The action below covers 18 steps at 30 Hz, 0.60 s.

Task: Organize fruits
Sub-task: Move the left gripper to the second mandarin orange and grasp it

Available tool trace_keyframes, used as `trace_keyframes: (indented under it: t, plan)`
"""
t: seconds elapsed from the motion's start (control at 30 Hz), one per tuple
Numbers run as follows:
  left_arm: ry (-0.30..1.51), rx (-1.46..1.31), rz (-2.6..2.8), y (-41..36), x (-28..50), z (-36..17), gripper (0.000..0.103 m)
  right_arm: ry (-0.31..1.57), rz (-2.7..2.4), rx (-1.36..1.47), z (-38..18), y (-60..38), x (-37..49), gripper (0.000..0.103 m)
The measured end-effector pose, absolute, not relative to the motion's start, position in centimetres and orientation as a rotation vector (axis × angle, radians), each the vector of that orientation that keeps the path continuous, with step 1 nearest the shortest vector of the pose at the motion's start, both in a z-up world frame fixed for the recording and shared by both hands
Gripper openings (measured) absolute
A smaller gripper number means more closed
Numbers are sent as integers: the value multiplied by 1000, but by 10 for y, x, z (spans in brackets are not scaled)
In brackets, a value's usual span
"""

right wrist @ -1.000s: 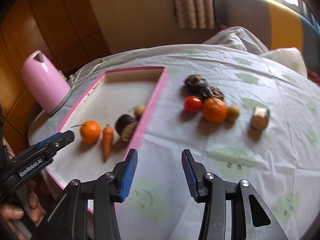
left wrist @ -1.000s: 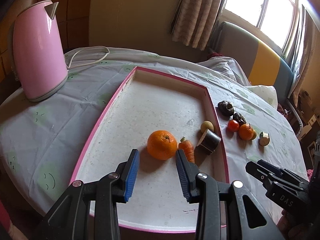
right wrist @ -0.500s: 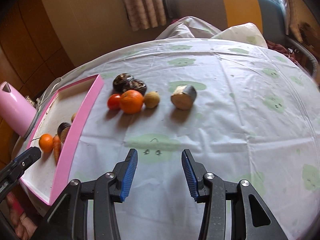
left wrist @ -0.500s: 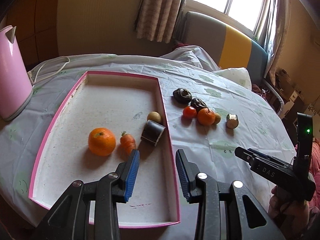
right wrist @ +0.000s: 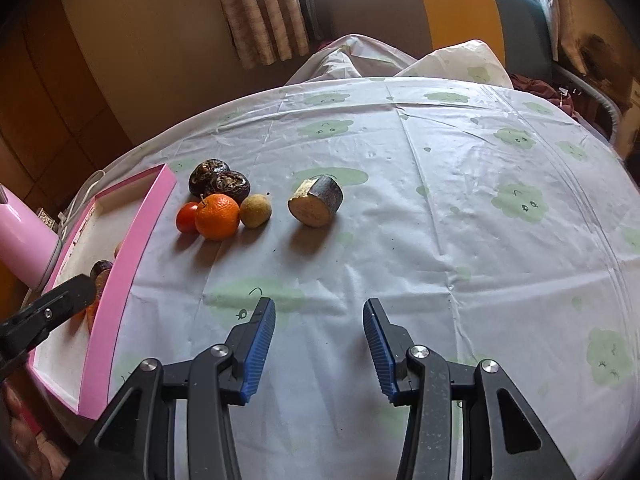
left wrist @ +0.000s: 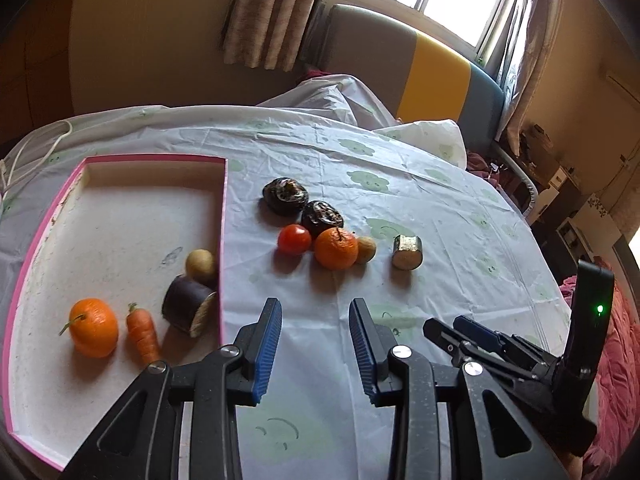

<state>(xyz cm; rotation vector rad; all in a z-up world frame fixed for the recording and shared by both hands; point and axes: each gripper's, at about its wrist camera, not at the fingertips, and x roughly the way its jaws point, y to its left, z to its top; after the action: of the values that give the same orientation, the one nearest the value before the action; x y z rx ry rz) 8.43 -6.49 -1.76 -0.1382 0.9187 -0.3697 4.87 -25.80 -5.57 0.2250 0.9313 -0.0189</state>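
A pink-rimmed tray [left wrist: 223, 216] holds an orange [left wrist: 93, 327], a carrot [left wrist: 142, 331], a dark cut piece [left wrist: 186, 309] and a small yellow-brown fruit [left wrist: 200, 263]. On the cloth to its right lie two dark wrinkled fruits [left wrist: 285, 195], a tomato [left wrist: 294, 239], an orange [left wrist: 336, 248], a small brown fruit [left wrist: 366, 250] and a cut stub [left wrist: 407, 251]. My left gripper [left wrist: 315, 338] is open and empty, over the cloth just right of the tray. My right gripper [right wrist: 319, 338] is open and empty, short of the stub [right wrist: 316, 201].
A pink kettle [right wrist: 20, 240] stands at the left behind the tray [right wrist: 132, 240]. The round table wears a white cloth with green prints [right wrist: 480, 240]. A sofa and curtains lie beyond the far edge. The right gripper also shows in the left wrist view [left wrist: 460, 330].
Both grippers have swung to the right, away from the tray's contents and toward the loose fruits on the cloth. Both stay open. The kettle has left the left wrist view.
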Motion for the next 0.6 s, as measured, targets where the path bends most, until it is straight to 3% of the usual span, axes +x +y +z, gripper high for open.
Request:
trace_keyframes:
  t: [0.4,0.6]
  plan:
    - [1039,-254,-353,-103,144,-43,37,943,-21,186,-61,-265,50,47]
    - [1049,-267,-302,-111,166,-53,43,942,-3,176,-63,-265,51,52]
